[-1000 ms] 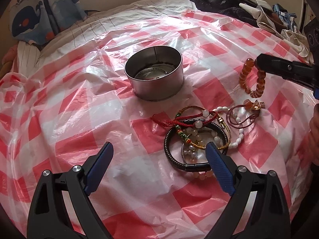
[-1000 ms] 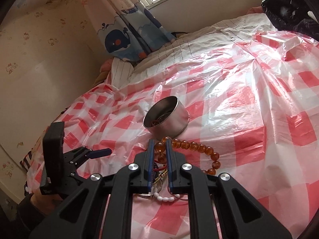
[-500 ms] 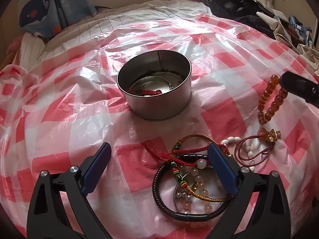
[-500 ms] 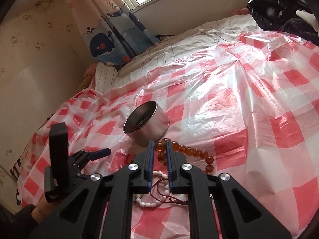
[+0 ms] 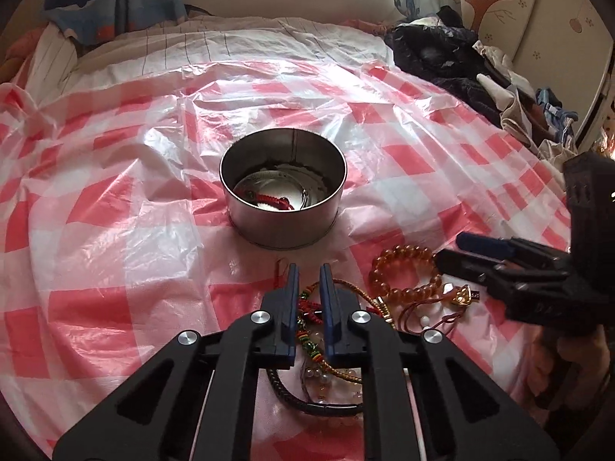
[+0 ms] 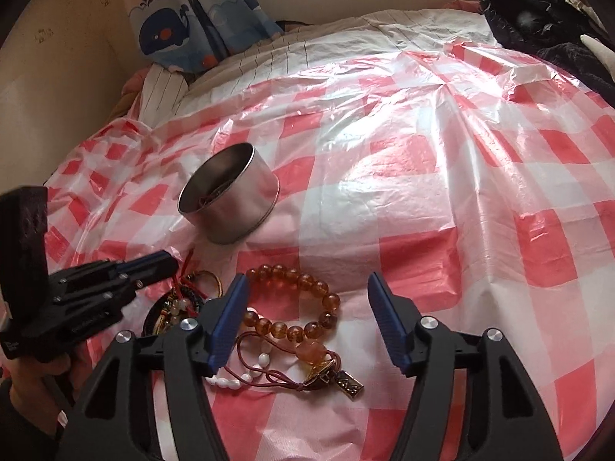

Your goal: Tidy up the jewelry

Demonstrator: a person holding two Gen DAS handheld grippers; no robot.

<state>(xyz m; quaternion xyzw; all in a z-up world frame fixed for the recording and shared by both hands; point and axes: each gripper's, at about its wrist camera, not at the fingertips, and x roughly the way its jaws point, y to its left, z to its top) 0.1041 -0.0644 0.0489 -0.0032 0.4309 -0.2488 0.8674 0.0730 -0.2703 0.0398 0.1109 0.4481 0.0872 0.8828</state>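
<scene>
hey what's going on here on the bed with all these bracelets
A person with a gripper in each hand is sorting jewelry into a round metal tin, which already holds a red cord piece. The left gripper has just been closing its jaws over the tangled pile of bracelets. The right gripper has just been opening, and the amber bead bracelet lies on the checked plastic sheet between its jaws.
</scene>
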